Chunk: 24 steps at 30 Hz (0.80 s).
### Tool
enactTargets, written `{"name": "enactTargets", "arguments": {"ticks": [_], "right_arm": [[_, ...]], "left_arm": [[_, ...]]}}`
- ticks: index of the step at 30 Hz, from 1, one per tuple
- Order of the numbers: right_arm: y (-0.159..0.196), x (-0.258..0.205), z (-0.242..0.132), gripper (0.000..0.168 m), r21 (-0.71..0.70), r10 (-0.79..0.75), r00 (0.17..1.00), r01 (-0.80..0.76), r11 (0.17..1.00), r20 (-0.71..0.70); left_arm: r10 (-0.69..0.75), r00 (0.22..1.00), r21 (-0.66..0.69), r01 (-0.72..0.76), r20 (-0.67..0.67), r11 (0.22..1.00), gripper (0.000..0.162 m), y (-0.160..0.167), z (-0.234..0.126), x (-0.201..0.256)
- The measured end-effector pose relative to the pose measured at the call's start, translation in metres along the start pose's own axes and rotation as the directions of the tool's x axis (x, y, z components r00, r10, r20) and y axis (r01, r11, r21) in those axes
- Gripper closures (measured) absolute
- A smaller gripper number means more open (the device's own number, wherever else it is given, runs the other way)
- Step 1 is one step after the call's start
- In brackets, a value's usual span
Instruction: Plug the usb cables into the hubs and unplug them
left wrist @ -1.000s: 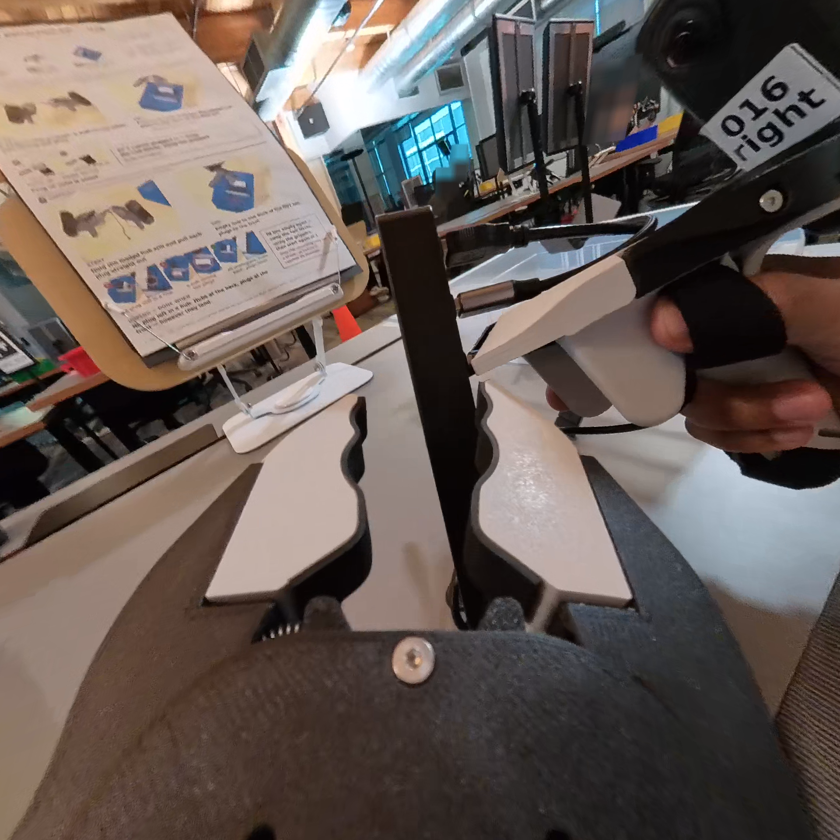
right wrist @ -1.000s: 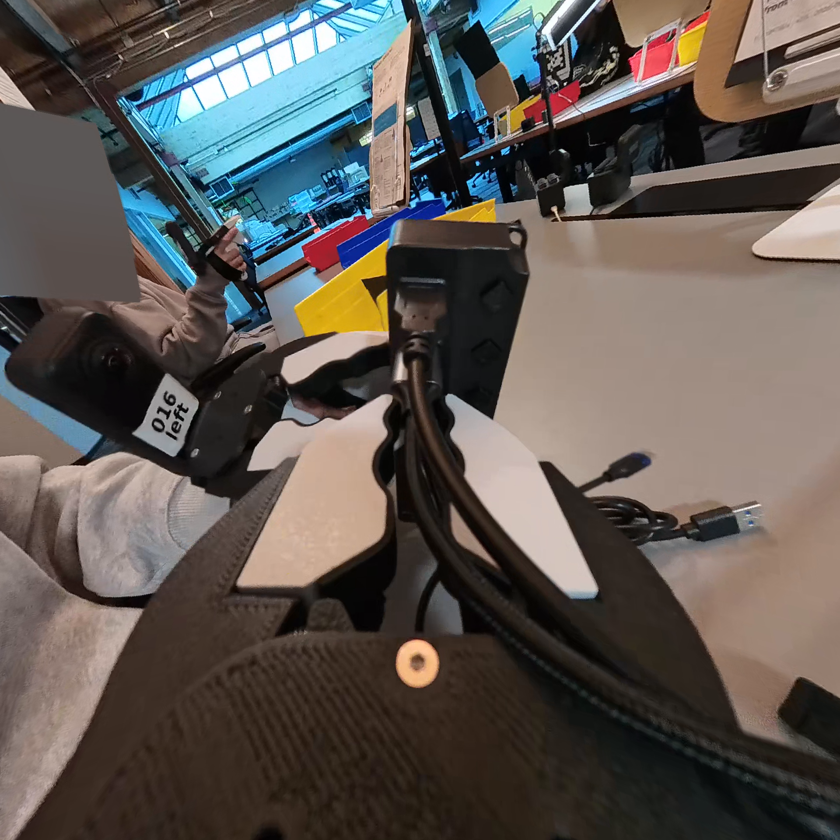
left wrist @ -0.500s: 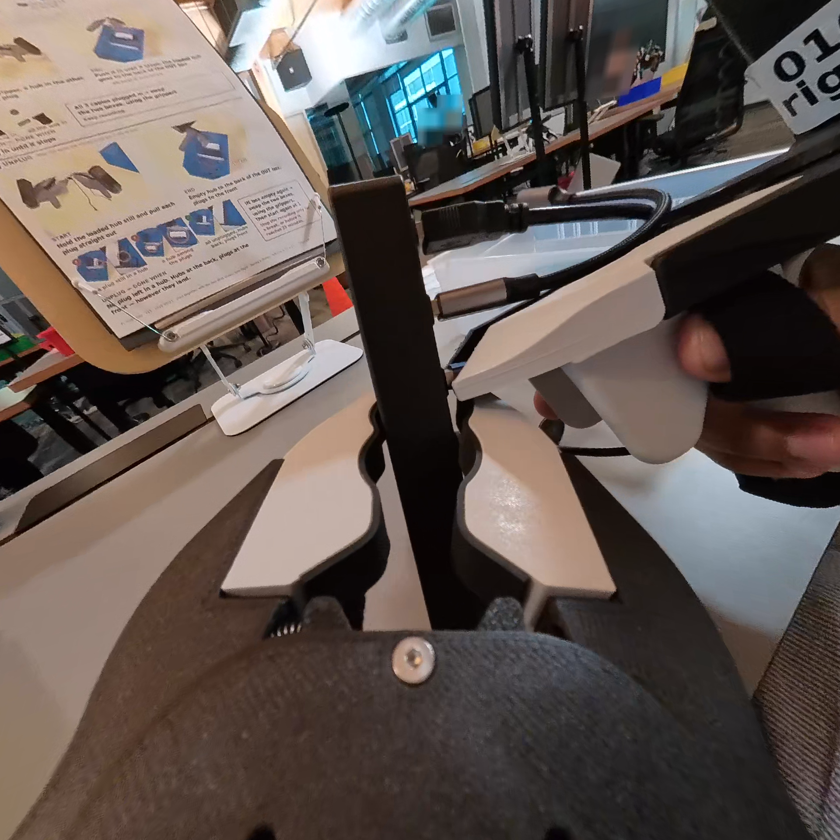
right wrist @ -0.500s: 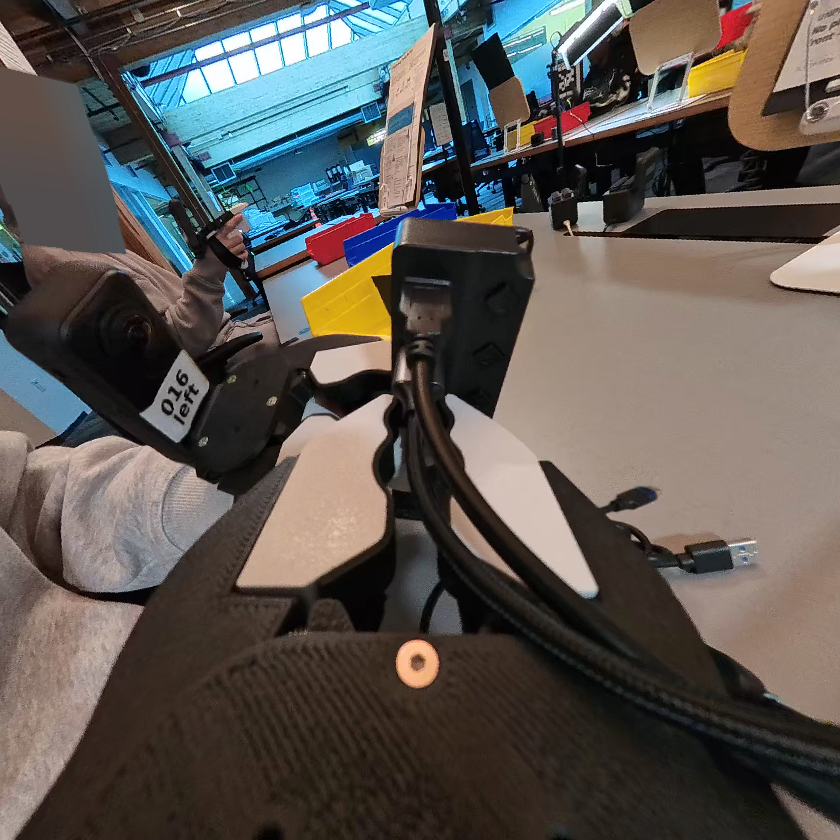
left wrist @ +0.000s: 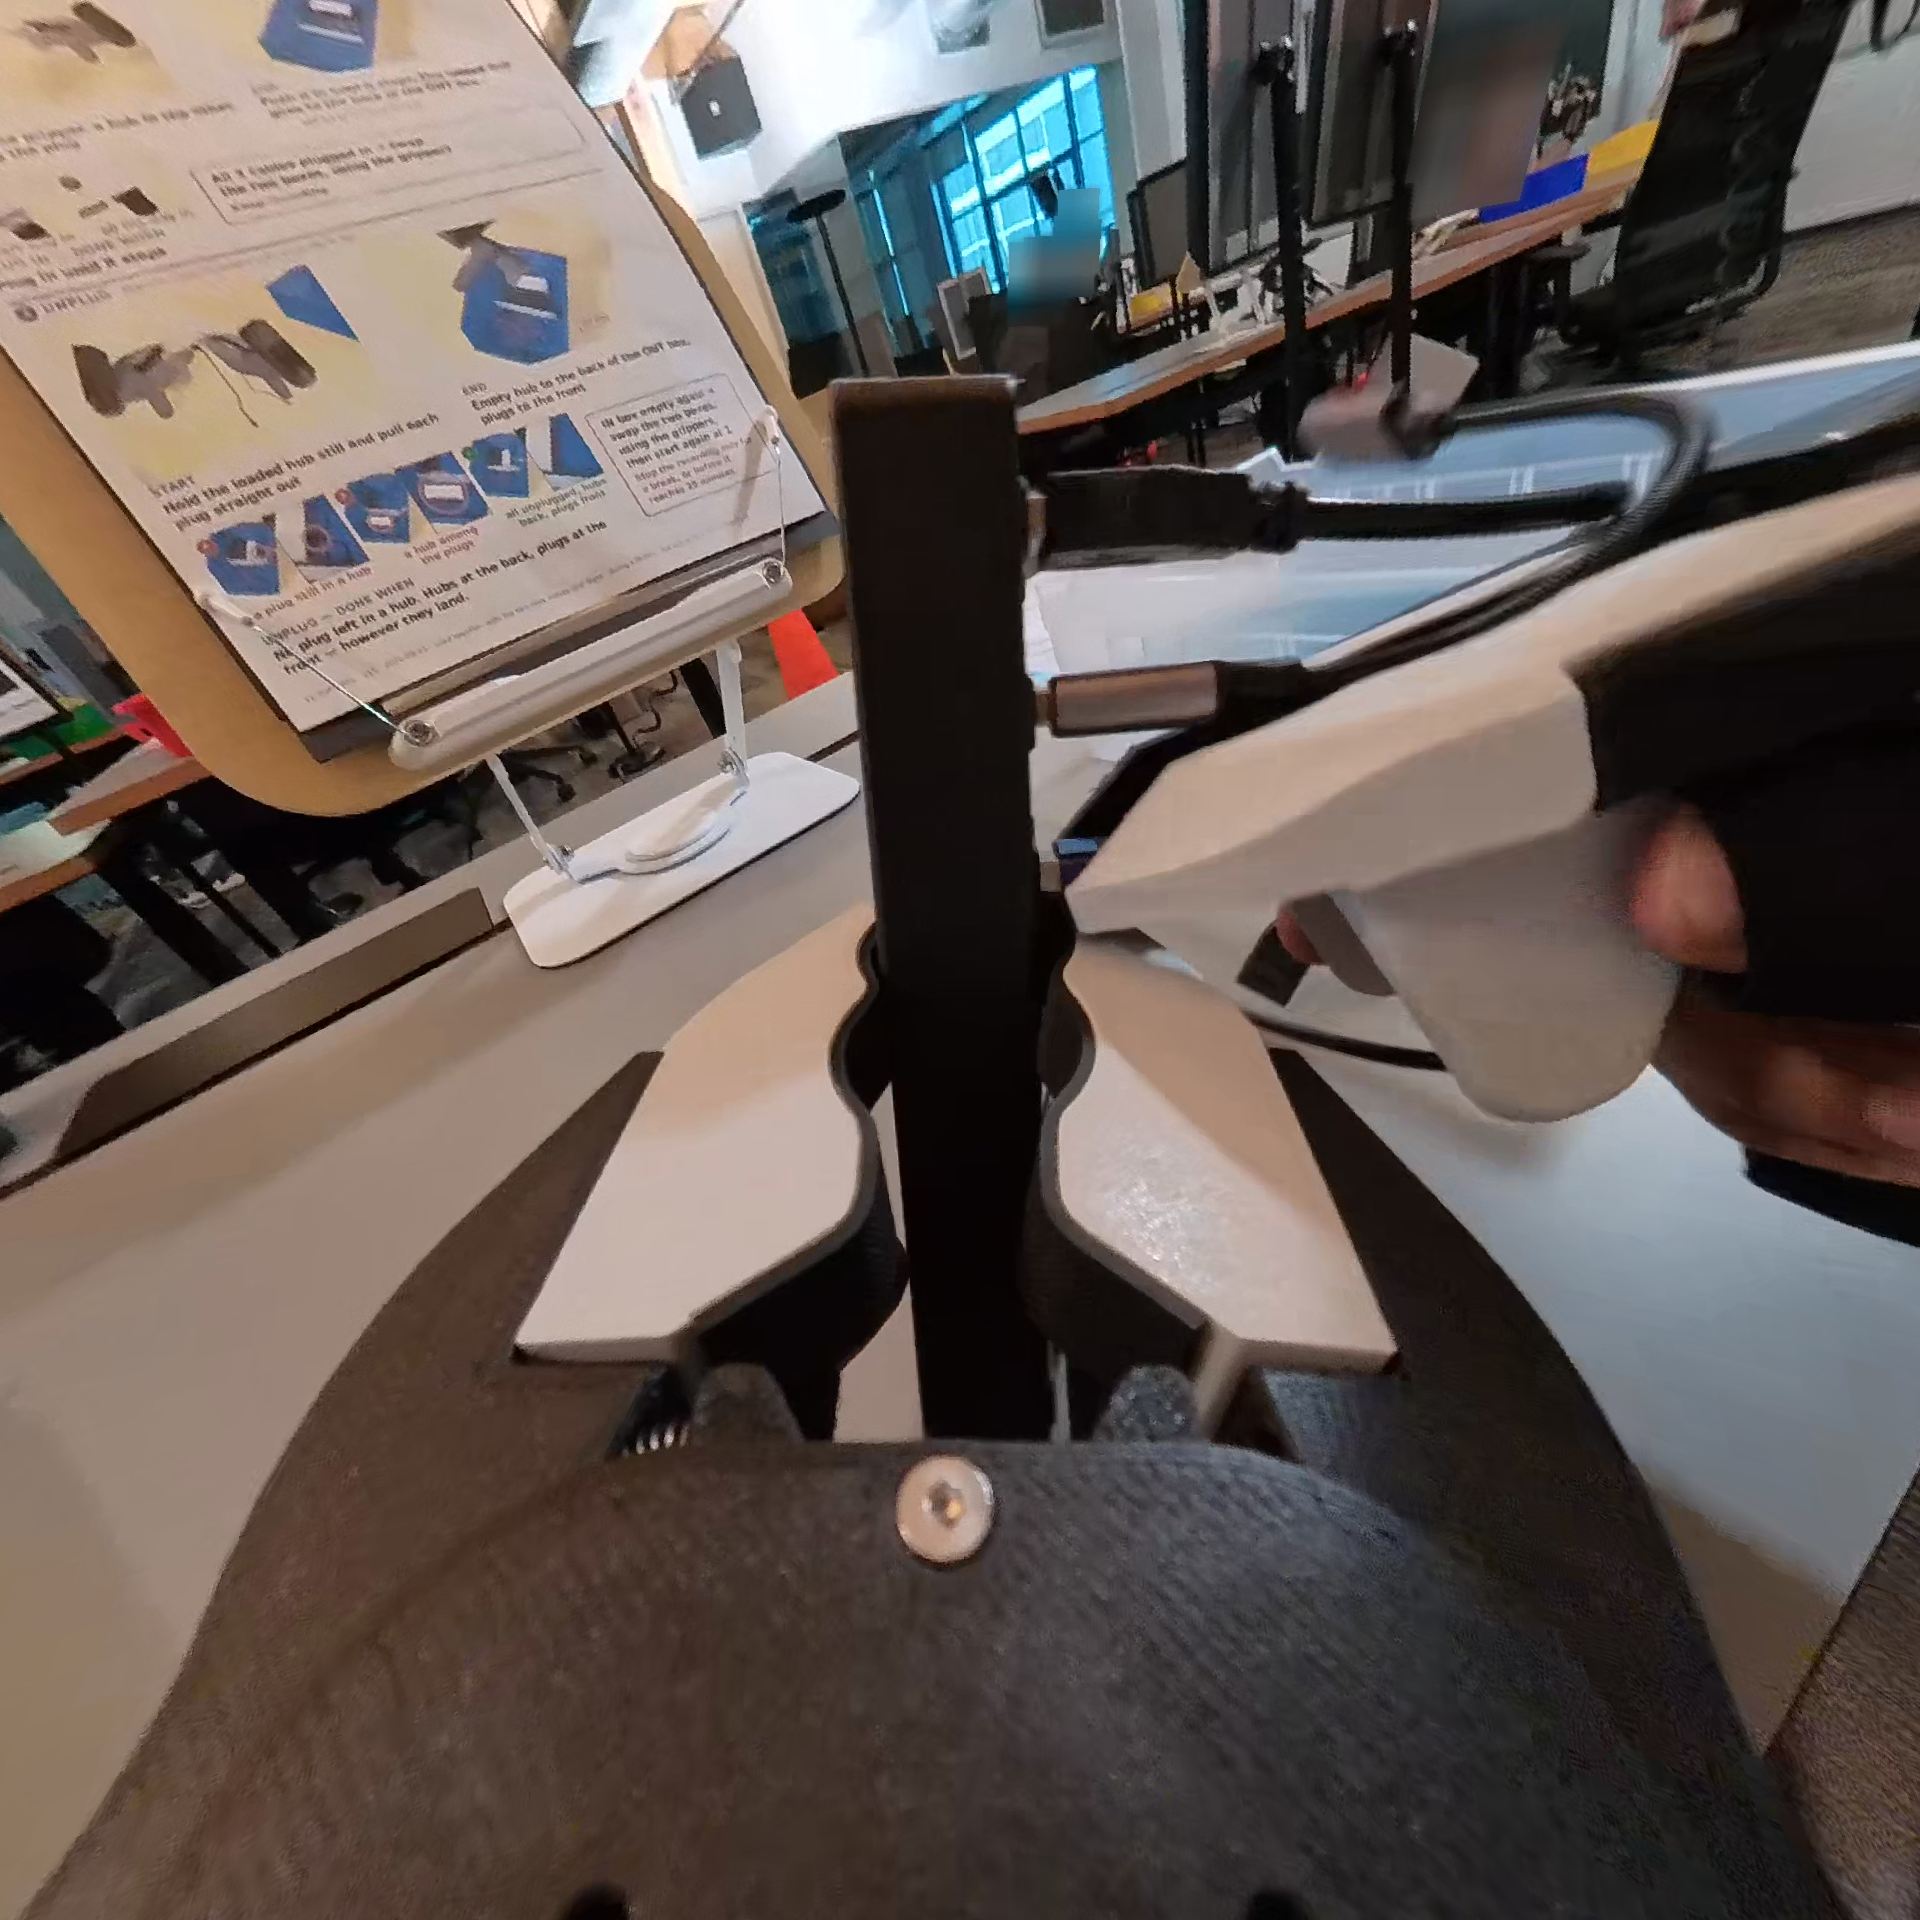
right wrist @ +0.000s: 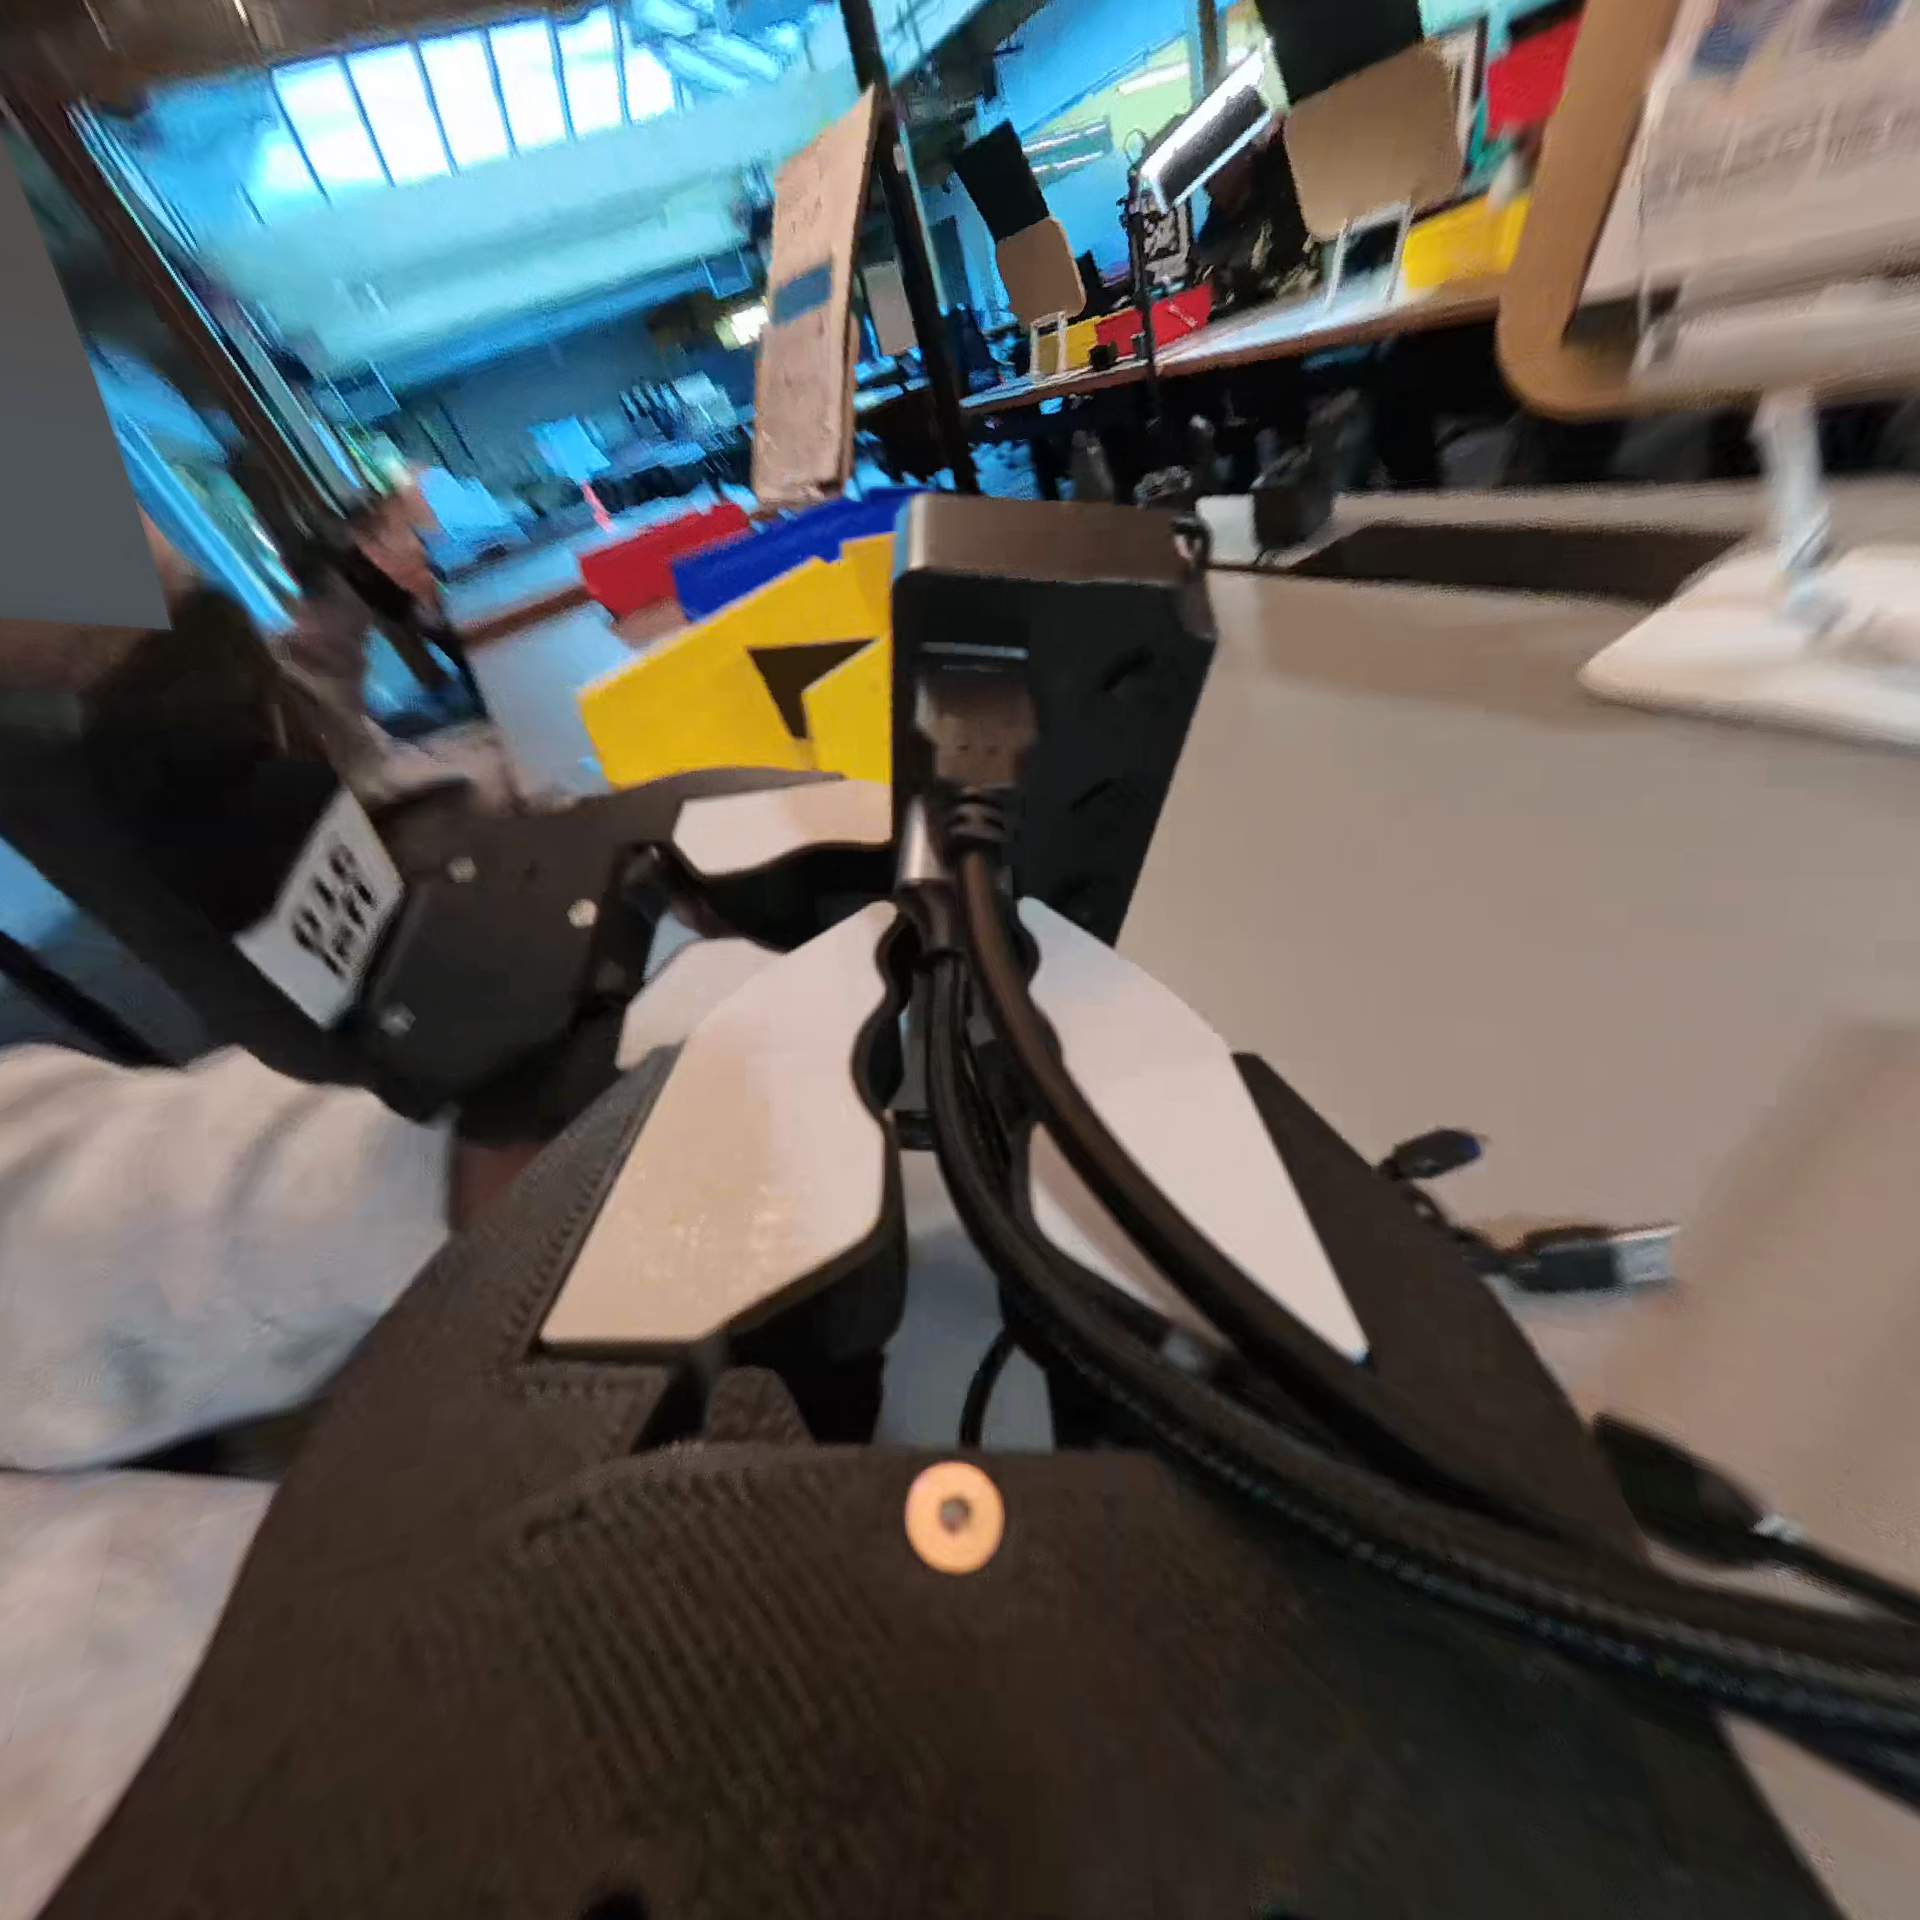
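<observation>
Between your left hand-held gripper (left wrist: 961, 997) fingers: black hub (left wrist: 935, 727) clamped, long axis upright. Right hand-held gripper (right wrist: 961, 971) closed on plugged cable (right wrist: 997, 987), pointing hubward.

The white-fingered left gripper (left wrist: 961, 997) is clamped on an upright black bar-shaped hub (left wrist: 930, 727); the white-fingered right gripper (right wrist: 961, 997) is pinched around black cable plugs (right wrist: 971, 727), with its tips brought against the left's.

A hub (left wrist: 940, 790) stands upright between the left gripper's (left wrist: 961, 997) fingers. Two plugs (left wrist: 1143, 509) enter its right side. Behind and left stands a document stand (left wrist: 665, 842) on the table (left wrist: 260, 1174).
</observation>
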State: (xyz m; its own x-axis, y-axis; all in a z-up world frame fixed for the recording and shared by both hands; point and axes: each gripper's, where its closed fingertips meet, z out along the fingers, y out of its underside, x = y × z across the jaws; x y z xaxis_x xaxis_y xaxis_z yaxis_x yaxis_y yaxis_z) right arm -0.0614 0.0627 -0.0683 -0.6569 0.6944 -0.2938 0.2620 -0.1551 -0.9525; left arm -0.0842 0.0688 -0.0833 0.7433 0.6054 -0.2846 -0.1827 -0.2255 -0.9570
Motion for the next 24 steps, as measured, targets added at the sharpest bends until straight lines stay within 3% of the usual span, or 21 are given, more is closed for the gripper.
{"name": "enactTargets", "arguments": {"ticks": [1, 3, 6, 8, 9, 10, 13, 19, 24], "right_arm": [[-0.002, -0.001, 0.0, 0.152, -0.008, -0.096, 0.995, 0.096, 0.995, -0.027], [-0.002, -0.001, 0.002, 0.152, -0.008, -0.142, 0.989, 0.142, 0.99, -0.04], [0.001, -0.001, 0.003, 0.152, -0.005, 0.059, 0.998, -0.059, 0.998, 0.029], [-0.004, -0.004, -0.009, 0.153, 0.026, 0.145, 0.985, -0.148, 0.989, 0.09], [-0.008, 0.001, -0.017, 0.153, 0.042, 0.117, 0.992, -0.119, 0.992, 0.055], [-0.013, 0.005, -0.021, 0.153, 0.058, 0.05, 0.999, -0.051, 0.997, 0.015], [-0.023, 0.005, -0.016, 0.153, 0.078, -0.092, 0.996, 0.091, 0.993, 0.007], [-0.016, 0.002, -0.015, 0.153, 0.079, -0.072, 0.993, 0.064, 0.995, 0.099], [-0.055, 0.021, -0.039, 0.153, 0.204, -0.109, 0.992, 0.094, 0.974, 0.063]], "left_arm": [[-0.031, 1.0, 0.003, 0.031, -0.002, 1.0, 0.136, -0.002, 0.0, -0.002], [-0.031, 0.999, 0.006, 0.03, 0.011, 1.0, 0.136, -0.003, 0.0, -0.005], [-0.024, 0.999, -0.005, 0.024, 0.035, 1.0, 0.137, 0.001, 0.0, -0.01], [-0.197, 0.955, -0.038, 0.21, 0.222, 0.977, 0.136, 0.023, -0.007, -0.078], [-0.285, 0.923, -0.031, 0.303, 0.258, 0.952, 0.137, 0.031, -0.018, -0.11], [-0.278, 0.918, 0.009, 0.287, 0.282, 0.958, 0.137, 0.024, -0.03, -0.127], [-0.186, 0.944, 0.041, 0.182, 0.271, 0.982, 0.137, 0.006, -0.035, -0.12], [-0.218, 0.943, 0.063, 0.209, 0.252, 0.976, 0.137, 0.016, -0.032, -0.123], [-0.253, 0.936, 0.085, 0.239, 0.245, 0.967, 0.136, 0.019, -0.033, -0.125]]}}
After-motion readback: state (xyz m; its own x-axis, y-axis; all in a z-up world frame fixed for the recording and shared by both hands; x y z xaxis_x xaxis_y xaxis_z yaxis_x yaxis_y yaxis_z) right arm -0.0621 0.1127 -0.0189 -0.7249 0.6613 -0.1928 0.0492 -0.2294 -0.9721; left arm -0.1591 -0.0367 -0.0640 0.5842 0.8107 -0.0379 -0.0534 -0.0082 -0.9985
